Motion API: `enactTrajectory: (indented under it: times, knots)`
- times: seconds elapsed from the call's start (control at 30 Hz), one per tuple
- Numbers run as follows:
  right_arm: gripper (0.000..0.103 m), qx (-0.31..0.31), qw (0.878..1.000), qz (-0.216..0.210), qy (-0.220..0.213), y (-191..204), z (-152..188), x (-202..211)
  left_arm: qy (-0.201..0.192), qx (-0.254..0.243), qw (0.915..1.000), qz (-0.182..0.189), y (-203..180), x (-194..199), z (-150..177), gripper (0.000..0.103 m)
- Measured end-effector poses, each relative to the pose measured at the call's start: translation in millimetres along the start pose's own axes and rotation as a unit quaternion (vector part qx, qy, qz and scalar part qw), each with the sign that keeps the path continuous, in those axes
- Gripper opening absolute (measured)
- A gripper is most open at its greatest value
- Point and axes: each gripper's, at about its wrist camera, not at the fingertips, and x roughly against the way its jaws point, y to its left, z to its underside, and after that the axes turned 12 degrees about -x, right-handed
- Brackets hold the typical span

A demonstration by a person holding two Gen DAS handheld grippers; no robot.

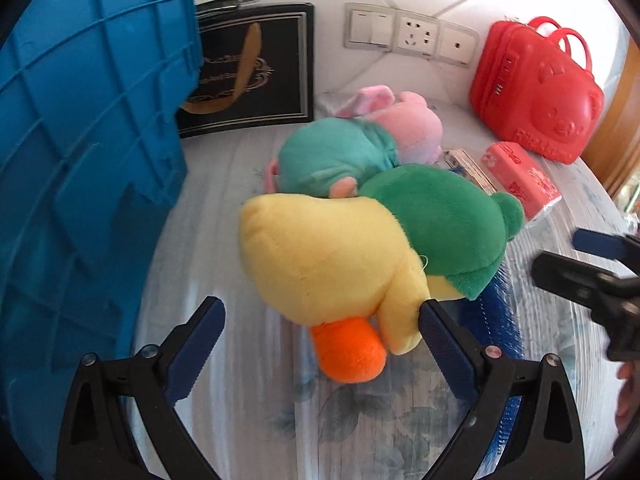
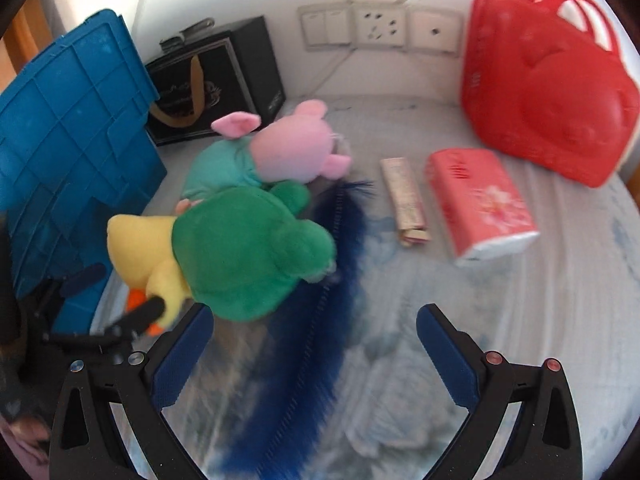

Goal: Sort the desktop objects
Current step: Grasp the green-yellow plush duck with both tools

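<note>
A yellow duck plush with a green hood (image 1: pixel 340 256) lies on the table; its orange foot (image 1: pixel 348 354) sits between my left gripper's (image 1: pixel 320 320) open fingers. It also shows in the right wrist view (image 2: pixel 240 252). Behind it lies a pink pig plush in a teal shirt (image 1: pixel 348 148) (image 2: pixel 276 152). My right gripper (image 2: pixel 316 328) is open and empty above a blue feather (image 2: pixel 316 300), right of the duck. It shows at the right edge of the left wrist view (image 1: pixel 592 276).
A blue plastic crate (image 1: pixel 80 160) (image 2: pixel 68 140) stands at the left. A black gift bag (image 1: pixel 252 72) leans on the back wall by sockets (image 1: pixel 412 36). A red bear case (image 2: pixel 544 100), a red tissue pack (image 2: pixel 484 204) and a small tube (image 2: pixel 404 200) lie to the right.
</note>
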Motion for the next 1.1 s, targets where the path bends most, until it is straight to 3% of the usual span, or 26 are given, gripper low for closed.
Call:
enactTrajectory:
  times: [0.2, 0.33, 0.77, 0.9, 0.93, 1.03, 1.1]
  knots:
    - [0.103, 0.001, 0.999, -0.014, 0.036, 16.4, -3.7, -37.7, 0.006, -0.019, 0.9998, 0.001, -4.9, -9.8, -1.8, 0.099]
    - [0.103, 0.003, 0.999, -0.026, 0.043, 21.0, -6.1, -45.2, 0.024, -0.014, 0.9996, -0.009, -3.6, -26.5, -6.8, 0.099]
    - [0.103, 0.016, 0.997, -0.049, 0.056, 40.8, -18.7, -73.5, 0.016, -0.006, 0.9998, 0.008, 10.9, -45.1, -15.4, 0.099]
    - [0.102, 0.018, 0.997, -0.053, 0.056, 40.9, -19.5, -76.2, 0.005, -0.015, 0.9996, 0.024, 7.2, -44.9, -14.5, 0.084]
    - [0.099, 0.019, 0.997, -0.052, 0.055, 40.9, -19.3, -75.2, 0.000, -0.022, 0.9996, 0.019, 4.6, -43.4, -14.2, 0.081]
    - [0.076, 0.022, 0.996, -0.069, 0.053, 42.8, -17.1, -68.3, -0.004, -0.021, 0.9996, 0.016, 2.5, -39.3, -13.0, 0.076]
    - [0.074, 0.030, 0.996, -0.066, 0.045, 45.3, -14.2, -60.8, -0.006, -0.020, 0.9996, 0.019, 0.4, -33.7, -12.9, 0.074]
